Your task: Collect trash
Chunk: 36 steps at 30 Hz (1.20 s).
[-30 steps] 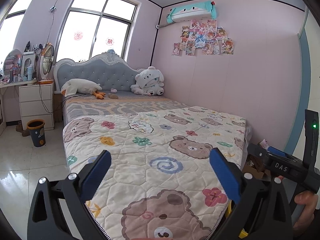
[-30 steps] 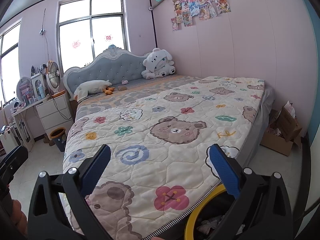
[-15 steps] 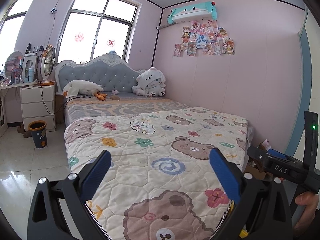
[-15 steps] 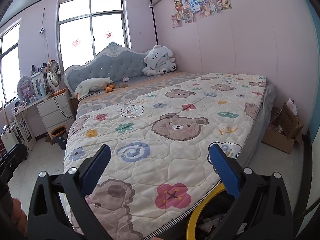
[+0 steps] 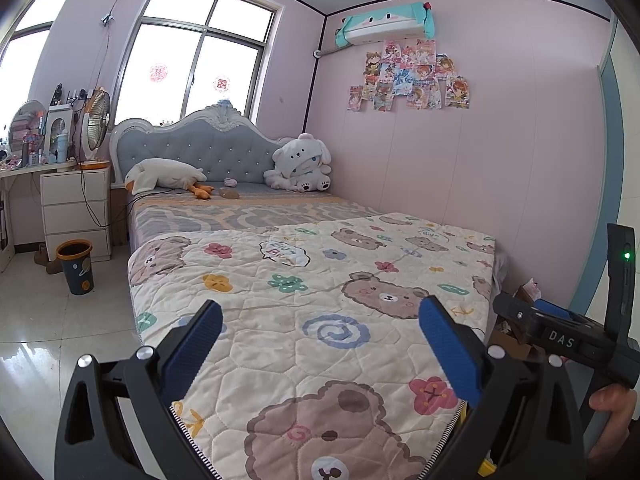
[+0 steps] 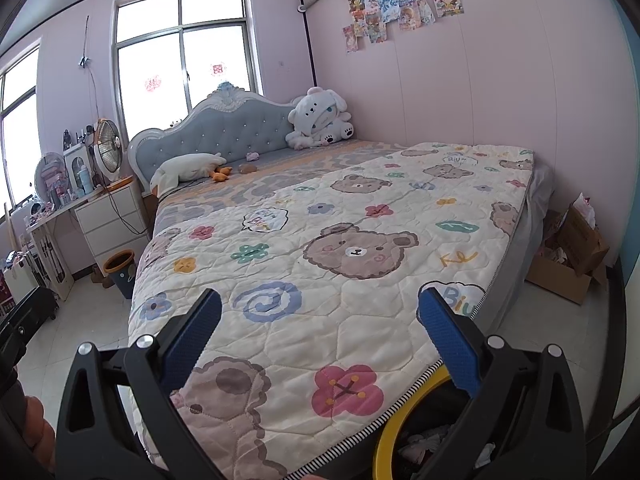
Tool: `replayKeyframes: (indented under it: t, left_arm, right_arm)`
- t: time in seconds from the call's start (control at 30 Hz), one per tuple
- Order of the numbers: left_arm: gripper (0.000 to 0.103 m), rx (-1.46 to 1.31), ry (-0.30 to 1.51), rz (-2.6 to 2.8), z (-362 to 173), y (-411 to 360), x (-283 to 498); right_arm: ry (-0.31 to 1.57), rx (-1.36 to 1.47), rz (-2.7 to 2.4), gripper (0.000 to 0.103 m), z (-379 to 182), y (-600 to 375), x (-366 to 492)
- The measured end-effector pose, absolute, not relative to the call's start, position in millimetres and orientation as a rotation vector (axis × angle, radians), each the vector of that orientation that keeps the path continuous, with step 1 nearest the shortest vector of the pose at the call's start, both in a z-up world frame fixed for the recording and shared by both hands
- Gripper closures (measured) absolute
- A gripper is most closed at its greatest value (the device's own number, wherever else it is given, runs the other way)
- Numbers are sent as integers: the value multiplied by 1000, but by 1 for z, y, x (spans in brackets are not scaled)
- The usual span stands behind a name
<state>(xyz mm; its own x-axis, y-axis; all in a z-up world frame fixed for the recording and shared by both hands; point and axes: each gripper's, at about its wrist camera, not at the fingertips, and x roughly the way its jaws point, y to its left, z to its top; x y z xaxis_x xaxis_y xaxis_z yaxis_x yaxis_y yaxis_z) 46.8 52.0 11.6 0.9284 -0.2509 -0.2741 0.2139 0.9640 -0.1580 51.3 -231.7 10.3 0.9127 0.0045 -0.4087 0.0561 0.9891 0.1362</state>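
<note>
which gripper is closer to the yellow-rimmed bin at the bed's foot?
Right. The right gripper hangs just above the yellow-rimmed bin; the left gripper is off to its left, over the quilt.

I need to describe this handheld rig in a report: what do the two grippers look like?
Both look alike: the left gripper and the right gripper each have a black angular frame with silver screws and two fingers faced with textured blue pads. Seen from the left camera, the right unit bears white "DAS" lettering and a green light.
</note>
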Motion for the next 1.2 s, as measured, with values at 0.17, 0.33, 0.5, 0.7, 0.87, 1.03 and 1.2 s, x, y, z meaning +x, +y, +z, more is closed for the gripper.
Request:
replayKeyframes:
  t: [0.17, 0.33, 0.5, 0.7, 0.87, 1.03, 1.2]
  left_arm:
    - [8, -126, 299, -242, 11, 52, 48]
    - [8, -128, 302, -240, 11, 52, 48]
    - [8, -128, 302, -241, 11, 53, 48]
    - [8, -126, 303, -241, 10, 52, 47]
    - [8, -128, 307, -243, 8, 51, 48]
    - [8, -126, 309, -246, 7, 51, 49]
    - [8, -122, 311, -248, 6, 50, 48]
  right_arm:
    - [421, 146, -27, 8, 10, -232, 51]
    - [421, 146, -27, 8, 11, -232, 51]
    - [424, 147, -25, 8, 7, -232, 52]
    - [427, 149, -26, 8, 4, -232, 53]
    - [430, 149, -25, 8, 2, -232, 52]
    - [430, 151, -26, 8, 3, -233, 52]
    - [431, 151, -27, 8, 2, -233, 52]
